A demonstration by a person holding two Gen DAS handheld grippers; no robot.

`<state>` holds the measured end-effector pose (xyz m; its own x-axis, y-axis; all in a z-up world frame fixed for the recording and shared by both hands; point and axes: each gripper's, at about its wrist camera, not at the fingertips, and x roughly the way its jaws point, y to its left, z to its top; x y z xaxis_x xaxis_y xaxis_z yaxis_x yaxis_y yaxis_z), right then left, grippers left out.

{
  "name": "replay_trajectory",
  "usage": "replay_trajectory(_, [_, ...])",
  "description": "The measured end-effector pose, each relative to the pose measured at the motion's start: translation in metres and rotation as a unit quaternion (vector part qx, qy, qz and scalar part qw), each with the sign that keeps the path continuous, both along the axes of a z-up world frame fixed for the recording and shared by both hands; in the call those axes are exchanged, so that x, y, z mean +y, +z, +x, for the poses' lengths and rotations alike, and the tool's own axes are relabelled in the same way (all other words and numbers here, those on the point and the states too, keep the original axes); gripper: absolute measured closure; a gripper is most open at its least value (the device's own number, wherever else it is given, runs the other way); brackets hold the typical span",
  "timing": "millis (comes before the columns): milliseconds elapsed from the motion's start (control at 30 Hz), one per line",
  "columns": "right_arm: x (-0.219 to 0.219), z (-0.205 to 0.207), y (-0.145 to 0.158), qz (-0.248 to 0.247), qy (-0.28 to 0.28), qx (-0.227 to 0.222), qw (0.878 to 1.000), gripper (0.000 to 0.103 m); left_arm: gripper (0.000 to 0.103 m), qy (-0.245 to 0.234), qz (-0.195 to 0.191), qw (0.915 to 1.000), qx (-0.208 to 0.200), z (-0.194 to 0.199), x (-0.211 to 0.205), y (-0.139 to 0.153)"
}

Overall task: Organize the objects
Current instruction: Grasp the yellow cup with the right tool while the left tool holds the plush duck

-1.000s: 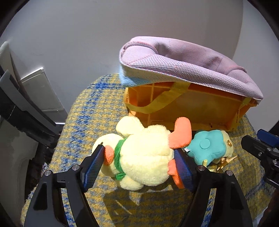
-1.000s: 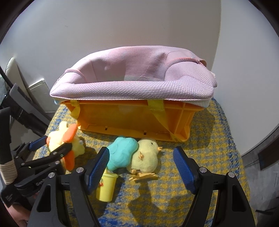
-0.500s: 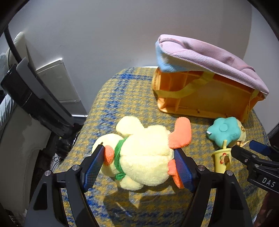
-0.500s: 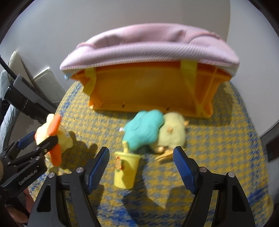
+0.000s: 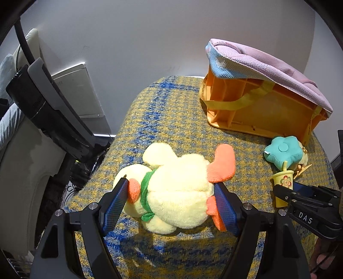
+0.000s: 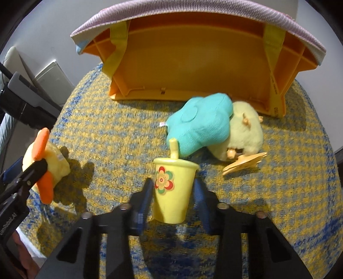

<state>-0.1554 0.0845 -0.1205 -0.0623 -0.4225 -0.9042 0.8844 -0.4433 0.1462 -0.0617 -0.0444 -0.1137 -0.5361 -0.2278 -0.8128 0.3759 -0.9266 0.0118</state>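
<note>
Clamped on the plush duck (image 5: 175, 193), the left tool (image 5: 171, 199) fills the lower middle of the left wrist view, its blue pads pressed against the toy's two ends; the duck is pale yellow with a green neck band and orange feet, and it lies on its side. At the bottom centre of the right wrist view the right tool (image 6: 172, 197) straddles the yellow cup (image 6: 173, 191), and its jaws have just been closing. The left pad sits at the cup's wall and a thin gap shows at the right pad, so the pictures do not settle whether the cup is gripped. The cup stands upright on the yellow-and-blue checked tabletop (image 6: 120, 137), has a flower print on its side, and carries a lid with a straw; what is inside it cannot be seen.

Just beyond the cup, right of centre, lies a teal flower plush (image 6: 201, 124), resting against a pale chick plush (image 6: 246, 131). A peg-like orange clip (image 6: 244, 164) lies just in front of the chick.

Farthest back, across the top of the frame, stands the orange bin (image 6: 193, 58) with yellow straps and a pink fabric liner (image 6: 193, 10) folded over its rim. Only its outer wall shows, so its contents cannot be told.
</note>
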Motion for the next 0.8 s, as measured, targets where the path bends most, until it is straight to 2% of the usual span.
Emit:
replay_trajectory(333, [0.015, -0.003, 0.029, -0.026, 0.004, 0.017, 1.0, 0.066, 0.025, -0.009, 0.006, 0.9998, 0.014, -0.005, 0.013, 0.016])
replay_trajectory(800, [0.033, -0.037, 0.121, -0.101, -0.018, 0.067, 0.992, 0.066, 0.025, -0.047, 0.004, 0.9965, 0.069, -0.04, 0.047, 0.083])
